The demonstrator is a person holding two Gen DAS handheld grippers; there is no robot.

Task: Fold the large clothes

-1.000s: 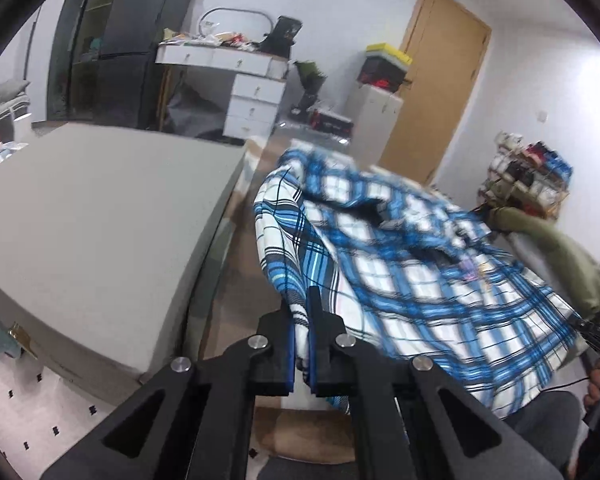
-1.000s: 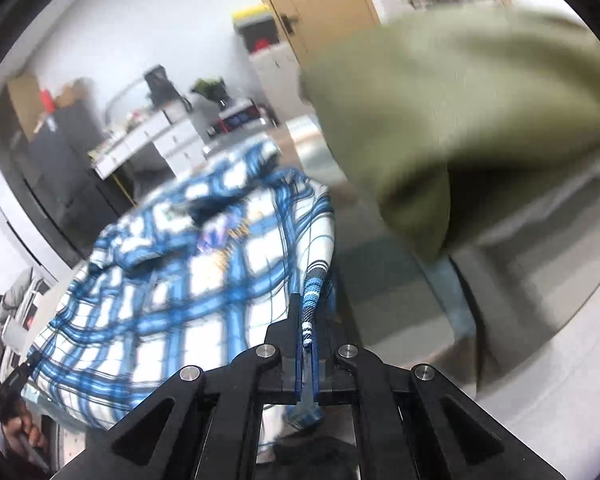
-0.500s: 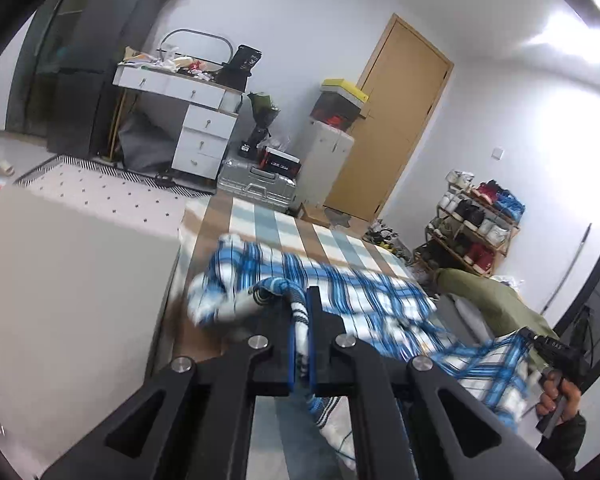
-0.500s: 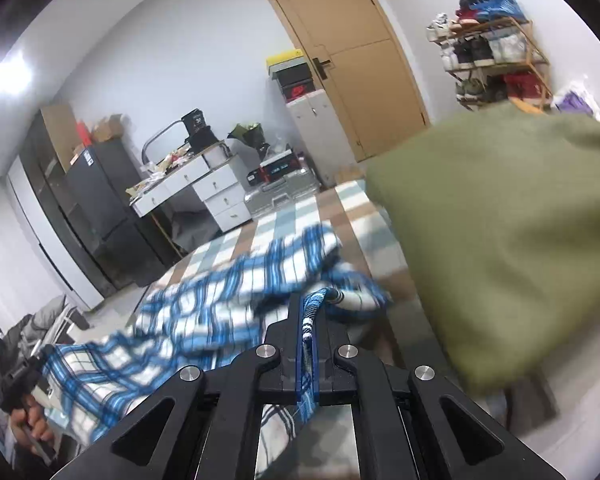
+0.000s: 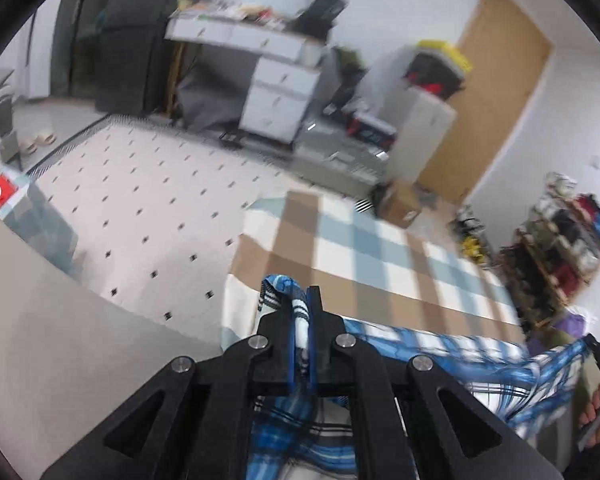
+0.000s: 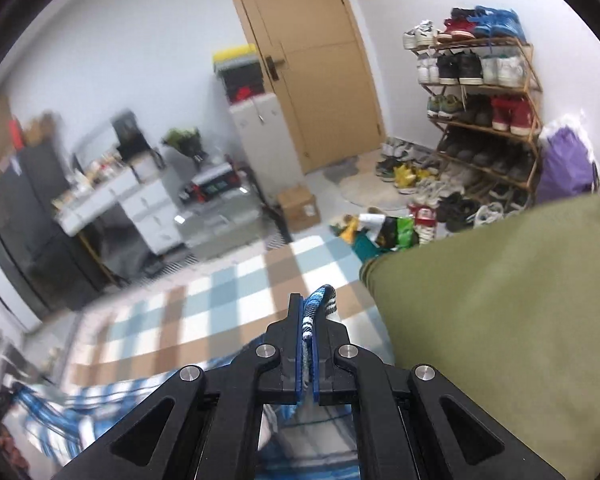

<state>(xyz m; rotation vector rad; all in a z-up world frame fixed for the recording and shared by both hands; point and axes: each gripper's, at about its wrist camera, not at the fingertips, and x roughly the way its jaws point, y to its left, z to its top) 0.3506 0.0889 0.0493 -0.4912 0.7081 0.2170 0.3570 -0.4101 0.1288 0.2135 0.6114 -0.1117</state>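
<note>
A blue and white plaid shirt [image 5: 460, 356] is stretched between both grippers above the checked brown, white and pale blue bed cover [image 5: 364, 248]. My left gripper [image 5: 300, 320] is shut on one bunched edge of the shirt, which pokes out past the tips. In the right wrist view my right gripper [image 6: 309, 320] is shut on another bunched edge of the plaid shirt [image 6: 320, 304]. Loose shirt cloth hangs below and trails to the lower left [image 6: 60, 412]. The other gripper and a hand [image 5: 598, 412] show at the right edge of the left wrist view.
A folded olive green cloth [image 6: 500, 320] lies on the bed right of my right gripper. A grey surface [image 5: 60, 340] is at the left. Beyond the bed stand a white drawer desk [image 5: 276, 80], a wooden door [image 6: 304, 60], a shoe rack [image 6: 480, 112] and a cardboard box [image 6: 298, 206].
Both grippers swept forward over the bed, pulling the plaid shirt along. The shirt, earlier spread ahead of them, now trails below and behind the fingers, and the checked cover lies bare ahead.
</note>
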